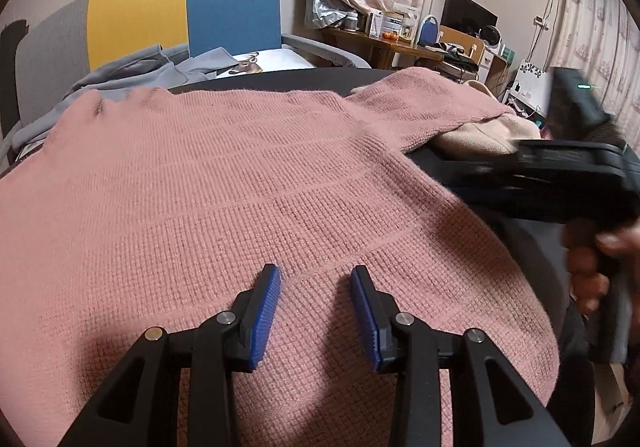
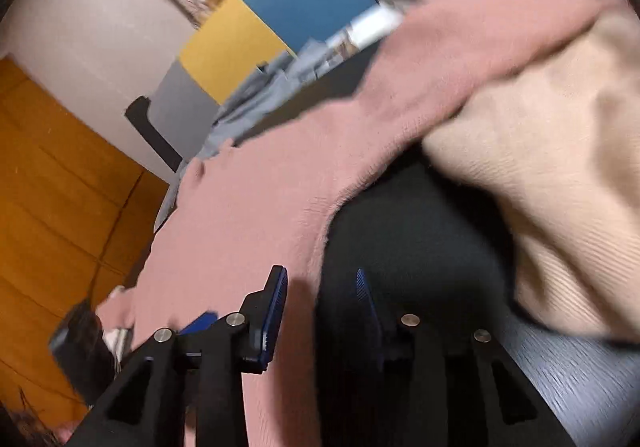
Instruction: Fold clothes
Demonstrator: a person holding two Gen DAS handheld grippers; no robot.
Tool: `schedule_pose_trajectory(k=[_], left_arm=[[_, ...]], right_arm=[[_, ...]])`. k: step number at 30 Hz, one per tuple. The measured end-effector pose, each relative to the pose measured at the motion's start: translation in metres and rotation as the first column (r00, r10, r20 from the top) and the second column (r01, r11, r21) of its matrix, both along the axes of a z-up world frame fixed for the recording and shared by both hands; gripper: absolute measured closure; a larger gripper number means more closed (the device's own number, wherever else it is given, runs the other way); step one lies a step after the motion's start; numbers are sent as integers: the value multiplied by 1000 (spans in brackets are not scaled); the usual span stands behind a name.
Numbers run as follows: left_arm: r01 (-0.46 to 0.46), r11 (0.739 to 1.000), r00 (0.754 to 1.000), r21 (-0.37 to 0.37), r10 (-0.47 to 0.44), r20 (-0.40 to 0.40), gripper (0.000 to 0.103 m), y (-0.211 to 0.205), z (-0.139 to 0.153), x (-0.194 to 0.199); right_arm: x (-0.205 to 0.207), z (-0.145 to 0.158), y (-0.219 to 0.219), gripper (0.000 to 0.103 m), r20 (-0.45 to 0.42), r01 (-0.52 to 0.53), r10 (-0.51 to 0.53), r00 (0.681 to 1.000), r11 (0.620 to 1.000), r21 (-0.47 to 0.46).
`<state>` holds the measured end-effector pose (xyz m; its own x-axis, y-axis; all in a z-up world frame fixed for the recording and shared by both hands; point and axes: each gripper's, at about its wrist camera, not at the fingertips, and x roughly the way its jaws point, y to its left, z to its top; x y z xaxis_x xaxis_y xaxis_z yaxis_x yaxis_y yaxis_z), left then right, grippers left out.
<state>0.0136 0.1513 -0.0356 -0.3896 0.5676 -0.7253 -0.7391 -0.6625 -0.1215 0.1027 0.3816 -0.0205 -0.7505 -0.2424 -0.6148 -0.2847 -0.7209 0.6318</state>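
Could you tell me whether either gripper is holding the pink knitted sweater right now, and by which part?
Nothing is held. The left gripper stands open over the pink knitted sweater; the right gripper is open at its side edge.

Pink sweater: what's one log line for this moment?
pink sweater: spread flat | left gripper: open above it | right gripper: open at its edge

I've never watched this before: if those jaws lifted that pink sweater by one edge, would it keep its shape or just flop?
The pink sweater would probably flop: its sleeve already drapes limply over the cream garment. The loose, fuzzy knit should grip rather than slip. It looks soft, likely stretching where pinched.
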Motion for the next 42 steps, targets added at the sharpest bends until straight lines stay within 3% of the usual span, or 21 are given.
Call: schedule_pose_trajectory(k=[2, 6, 8, 11, 15, 17, 20, 25, 28, 29, 34, 37, 40, 42], left_arm=[[0, 1000, 1000, 2, 0, 1, 66, 0, 0, 0], [0, 1000, 1000, -4, 0, -6, 66, 2, -1, 1], [0, 1000, 1000, 0, 0, -2, 65, 1, -1, 1], [2, 1000, 1000, 9, -2, 7, 65, 0, -1, 0], [4, 1000, 1000, 8, -4, 7, 65, 0, -1, 0], [4, 1000, 1000, 8, -4, 8, 65, 0, -1, 0], [5, 1000, 1000, 16, -5, 15, 65, -2, 0, -1], [5, 1000, 1000, 9, -5, 8, 65, -1, 0, 0], [5, 1000, 1000, 6, -5, 7, 65, -2, 1, 1], [5, 1000, 1000, 7, -5, 5, 65, -2, 1, 2], [7, 1000, 1000, 19, -7, 15, 65, -4, 0, 1], [7, 1000, 1000, 18, -7, 15, 65, -4, 0, 2], [7, 1000, 1000, 22, -7, 16, 65, -5, 0, 3], [6, 1000, 1000, 20, -6, 15, 64, -4, 0, 3]], right_arm=[[-19, -9, 3, 72, 3, -14, 14, 1000, 999, -39], [-42, -10, -10, 76, 3, -77, 77, 997, 997, -6], [-54, -10, -19, 96, 33, -85, 83, 996, 994, 67], [-58, -6, -24, 96, 48, -82, 76, 996, 989, 126], [-48, 8, -18, 98, 76, 3, -26, 997, 955, 295], [-48, -1, -17, 98, 114, -10, -25, 993, 954, 300], [-43, 4, -16, 90, 56, 8, -25, 998, 958, 286], [-31, 23, -5, 89, -46, 33, -24, 999, 979, 202], [-60, 26, -14, 91, 9, -91, 92, 996, 960, 263], [-71, 20, -11, 91, 67, -109, 94, 993, 956, 272], [-102, 1, 2, 96, 147, -130, 90, 985, 948, 290], [-106, 0, 9, 95, 143, -99, 52, 988, 934, 342], [-98, 5, 14, 91, 138, -68, 29, 990, 954, 291], [-83, 23, 10, 86, 76, -46, 26, 997, 961, 272]])
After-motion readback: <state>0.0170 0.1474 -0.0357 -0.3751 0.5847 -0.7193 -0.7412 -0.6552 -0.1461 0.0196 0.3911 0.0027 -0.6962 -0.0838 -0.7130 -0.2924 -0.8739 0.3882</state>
